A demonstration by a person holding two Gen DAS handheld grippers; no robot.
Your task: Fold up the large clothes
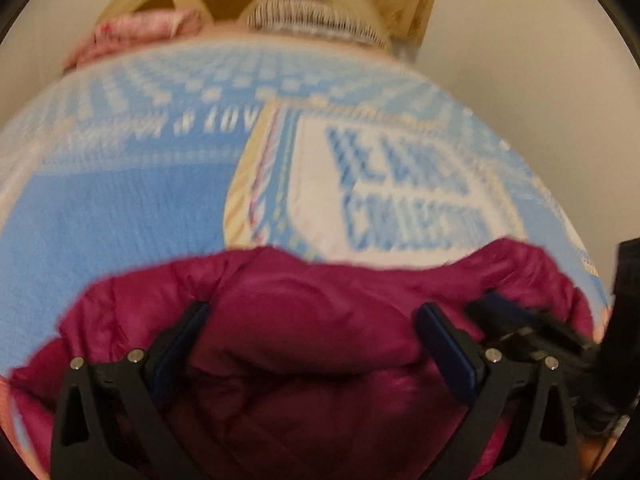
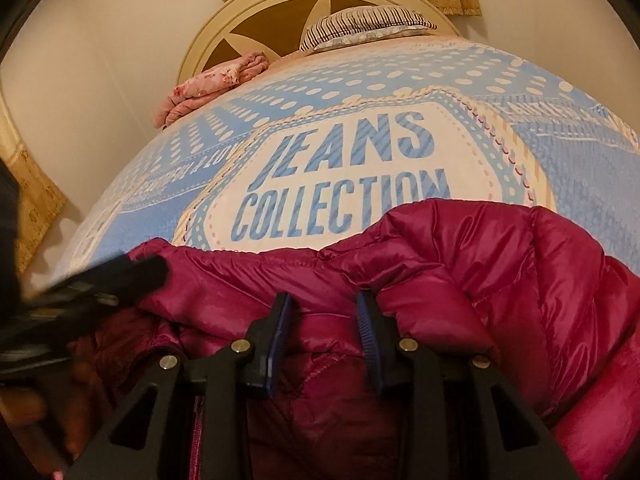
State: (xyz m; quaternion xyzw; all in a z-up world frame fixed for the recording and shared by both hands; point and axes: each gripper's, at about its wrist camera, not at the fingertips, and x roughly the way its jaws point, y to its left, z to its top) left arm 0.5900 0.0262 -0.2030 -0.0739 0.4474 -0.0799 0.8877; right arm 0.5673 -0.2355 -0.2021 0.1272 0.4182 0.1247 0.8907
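A magenta quilted puffer jacket [image 1: 304, 320] lies bunched on the near part of the bed; it also shows in the right wrist view [image 2: 500, 272]. My left gripper [image 1: 312, 316] is wide open just above the jacket, holding nothing. My right gripper [image 2: 324, 308] has its jaws partly closed with a fold of the jacket between the blue pads [image 2: 366, 320]. The left gripper shows as a dark blur at the left of the right wrist view [image 2: 100, 280]. The right gripper shows at the right of the left wrist view [image 1: 532, 328].
The bed has a blue and white cover [image 2: 340, 168] printed "JEANS COLLECTION". A folded pink floral cloth [image 2: 212, 84] and a striped pillow [image 2: 360, 24] lie by the cream headboard [image 2: 248, 12]. White walls and yellow curtains [image 2: 36, 196] surround the bed.
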